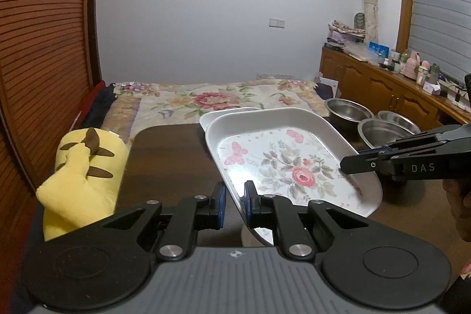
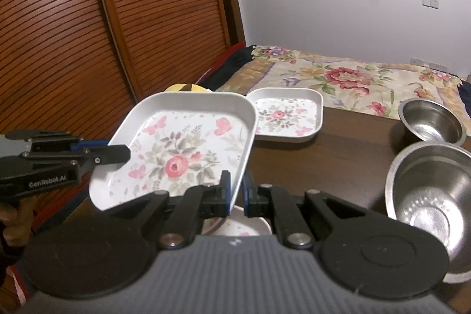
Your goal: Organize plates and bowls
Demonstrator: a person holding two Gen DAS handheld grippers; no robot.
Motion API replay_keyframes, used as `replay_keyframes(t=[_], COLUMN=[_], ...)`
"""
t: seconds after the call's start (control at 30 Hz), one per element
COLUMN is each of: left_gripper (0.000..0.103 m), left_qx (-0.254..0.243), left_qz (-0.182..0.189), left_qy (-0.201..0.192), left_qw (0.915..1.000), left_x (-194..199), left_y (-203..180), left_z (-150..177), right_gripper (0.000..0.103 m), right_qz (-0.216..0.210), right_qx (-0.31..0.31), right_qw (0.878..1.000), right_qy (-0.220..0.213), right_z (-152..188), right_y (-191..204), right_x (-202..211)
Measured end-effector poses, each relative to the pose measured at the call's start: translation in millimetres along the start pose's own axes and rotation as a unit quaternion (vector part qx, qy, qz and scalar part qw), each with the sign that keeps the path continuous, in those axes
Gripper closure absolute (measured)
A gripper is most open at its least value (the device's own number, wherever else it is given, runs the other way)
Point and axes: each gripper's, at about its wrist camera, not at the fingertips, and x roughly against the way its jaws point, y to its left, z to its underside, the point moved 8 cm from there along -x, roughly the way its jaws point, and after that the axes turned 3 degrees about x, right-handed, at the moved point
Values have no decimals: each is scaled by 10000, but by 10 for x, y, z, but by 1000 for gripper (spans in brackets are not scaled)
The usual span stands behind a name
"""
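A square white plate with a rose and butterfly print (image 1: 294,167) (image 2: 182,155) hangs tilted above the dark wooden table (image 1: 164,161) (image 2: 323,167). My left gripper (image 1: 235,196) (image 2: 117,150) is shut on its left rim. On the opposite rim my right gripper (image 2: 237,190) (image 1: 353,159) is shut as well. A second matching plate (image 1: 223,114) (image 2: 287,114) lies flat at the table's far side. Part of a third floral dish (image 2: 244,225) shows beneath the held plate. Steel bowls (image 1: 347,108) (image 1: 382,131) (image 2: 432,119) (image 2: 432,190) stand on the right.
A yellow plush toy (image 1: 82,167) (image 2: 188,87) lies at the table's left edge. Behind the table is a bed with a floral cover (image 1: 212,99). Slatted wooden doors (image 2: 73,34) line the left, and a cluttered wooden cabinet (image 1: 382,78) the right.
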Motion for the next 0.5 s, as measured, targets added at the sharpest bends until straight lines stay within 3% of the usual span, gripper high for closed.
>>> replay_keyframes(t=[0.5], left_gripper=[90], left_qx=[-54], left_qz=[192], left_qy=[289], left_qw=[9994], left_x=[1], left_y=[-195], left_z=[336], right_gripper=[93], right_qz=[-20], right_qx=[-323], right_qw=[9994], right_qy=[-70], right_z=[394], right_y=[-78], right_x=[186])
